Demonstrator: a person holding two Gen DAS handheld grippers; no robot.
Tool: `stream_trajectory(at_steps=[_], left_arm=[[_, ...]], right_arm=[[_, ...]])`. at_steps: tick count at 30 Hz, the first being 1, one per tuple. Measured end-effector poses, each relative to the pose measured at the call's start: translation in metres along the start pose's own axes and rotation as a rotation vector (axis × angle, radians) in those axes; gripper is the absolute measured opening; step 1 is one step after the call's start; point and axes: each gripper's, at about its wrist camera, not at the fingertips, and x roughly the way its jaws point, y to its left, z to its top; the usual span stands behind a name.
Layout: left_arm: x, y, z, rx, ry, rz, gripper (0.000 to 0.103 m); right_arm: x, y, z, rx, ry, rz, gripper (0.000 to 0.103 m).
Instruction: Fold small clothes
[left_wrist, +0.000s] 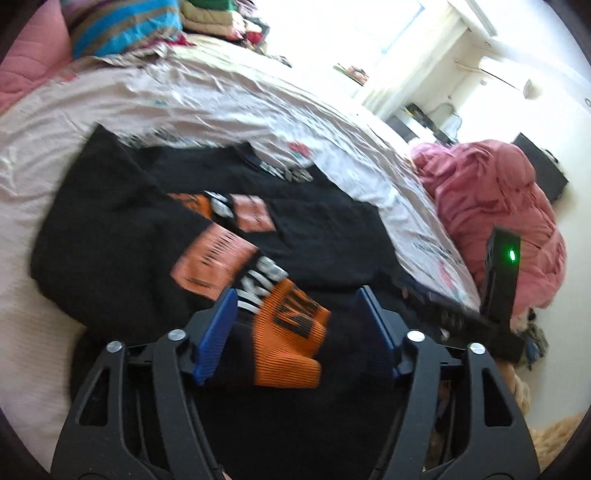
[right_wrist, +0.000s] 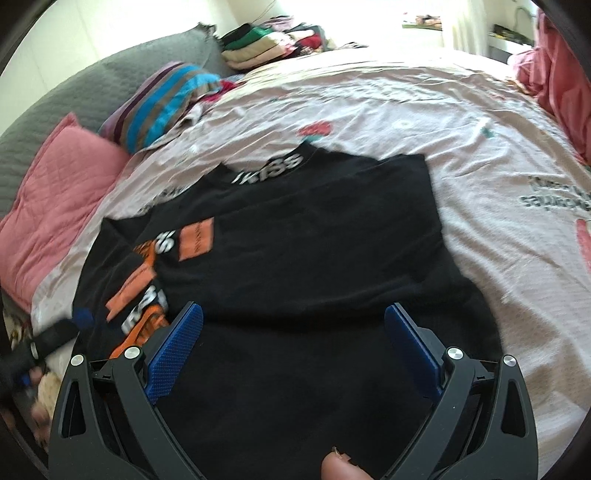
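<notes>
Left edge of the bed (right_wrist: 369, 92): a pink pillow (right_wrist: 55, 192) and a striped pillow (right_wrist: 166, 99), with a stack of folded clothes (right_wrist: 258, 44) behind them at the far edge.

Centre of the bed: a black shirt (right_wrist: 314, 240) lies flat, collar toward the far edge, hem toward the near edge. Its left sleeve — black with orange and white print — is folded in over the body, the orange cuff (left_wrist: 291, 339) lying near the hem.

Left gripper (left_wrist: 295, 299): jaws spread, hovering at the cuff; the pads do not press on it. No earlier view is available to show how the sleeve got there.

Right gripper (right_wrist: 295, 321): jaws spread above the hem area, nothing pinched. A fingertip (right_wrist: 340, 469) shows at the bottom of that view.

Right edge of the bed: a pink quilt (left_wrist: 491, 206), bunched.

Step in hand, as judged: left sleeve fold placed and released. Next move likely calls for the right sleeve or side folded in — pinch the right edge, carry it across, keep the left fold undisturbed.
</notes>
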Motion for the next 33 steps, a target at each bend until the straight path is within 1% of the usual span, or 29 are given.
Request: stream_trajectory(at_steps=[1,2,3,6,9,11,12,14,15,16,17,18,19,20,21,23,26,29,33], left_arm=[[-0.005,0.004,0.002,-0.009,-0.017,0.021,0.063],[-0.008,0.007,0.004,-0.019,-0.027,0.034,0.069],[-0.012,0.012,0.005,-0.034,-0.039,0.050,0.076],[-0.024,0.026,0.008,-0.087,-0.083,0.102,0.091],[-0.032,0.036,0.011,-0.109,-0.108,0.151,0.093],[-0.036,0.040,0.012,-0.106,-0.119,0.189,0.093],[-0.037,0.042,0.012,-0.106,-0.122,0.202,0.093],[-0.040,0.045,0.012,-0.116,-0.125,0.207,0.093],[-0.041,0.048,0.012,-0.123,-0.127,0.204,0.093],[-0.042,0.050,0.012,-0.128,-0.131,0.204,0.093],[-0.044,0.051,0.012,-0.131,-0.134,0.206,0.093],[-0.046,0.053,0.012,-0.133,-0.137,0.211,0.093],[-0.047,0.054,0.012,-0.133,-0.139,0.213,0.093],[-0.048,0.056,0.012,-0.136,-0.141,0.214,0.093],[-0.049,0.058,0.012,-0.143,-0.140,0.210,0.093],[-0.051,0.063,0.012,-0.163,-0.141,0.194,0.093],[-0.054,0.066,0.010,-0.168,-0.146,0.209,0.093],[-0.056,0.068,0.008,-0.175,-0.150,0.208,0.093],[-0.059,0.070,0.009,-0.181,-0.154,0.208,0.093]], right_arm=[[0.002,0.004,-0.002,-0.008,0.015,0.024,0.098],[0.005,0.011,-0.006,-0.019,0.035,0.059,0.098],[0.007,0.016,-0.009,-0.024,0.046,0.076,0.098],[0.015,0.035,-0.016,-0.051,0.090,0.148,0.098],[0.017,0.058,-0.022,-0.100,0.107,0.184,0.096],[0.020,0.071,-0.025,-0.129,0.124,0.205,0.081],[0.023,0.080,-0.027,-0.145,0.142,0.223,0.080],[0.024,0.088,-0.030,-0.165,0.153,0.239,0.070],[0.026,0.094,-0.032,-0.179,0.154,0.233,0.068],[0.027,0.097,-0.033,-0.186,0.149,0.226,0.065],[0.028,0.100,-0.033,-0.191,0.142,0.224,0.054],[0.028,0.102,-0.032,-0.189,0.137,0.237,0.046],[0.029,0.104,-0.031,-0.188,0.134,0.246,0.031],[0.028,0.107,-0.029,-0.203,0.126,0.247,0.021],[0.027,0.110,-0.028,-0.218,0.114,0.242,0.018],[0.024,0.116,-0.021,-0.243,0.083,0.247,0.015],[0.016,0.120,-0.008,-0.261,0.037,0.266,0.013],[0.007,0.124,0.007,-0.282,-0.013,0.277,0.012],[-0.006,0.129,0.030,-0.324,-0.086,0.268,0.012]])
